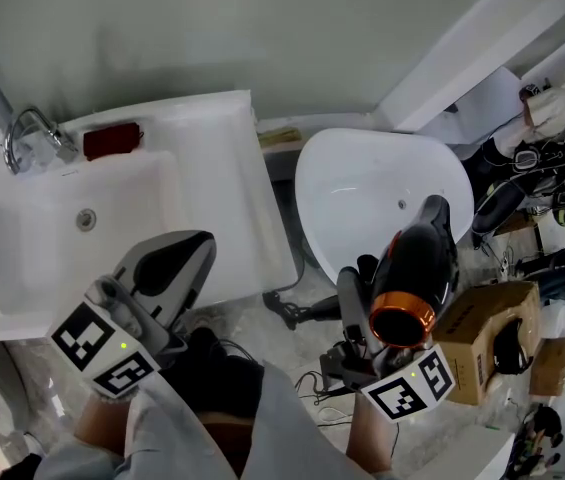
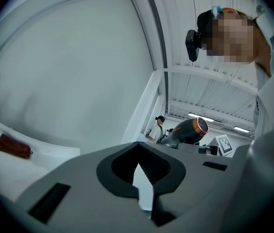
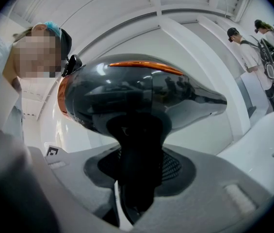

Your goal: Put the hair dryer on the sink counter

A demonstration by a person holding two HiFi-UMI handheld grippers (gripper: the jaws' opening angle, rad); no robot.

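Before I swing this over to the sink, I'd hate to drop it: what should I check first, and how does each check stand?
1. Grip: right hand-held gripper shut on the handle of the black hair dryer with the orange ring: ok.
2. Landing spot: the flat of the white sink counter beside the basin is bare: ok.
3. Dark red object by the chrome faucet sits at the back, away from that spot: ok.
4. Left hand-held gripper empty, jaws together: ok.
5. Dryer's cord trailing free: cannot tell.
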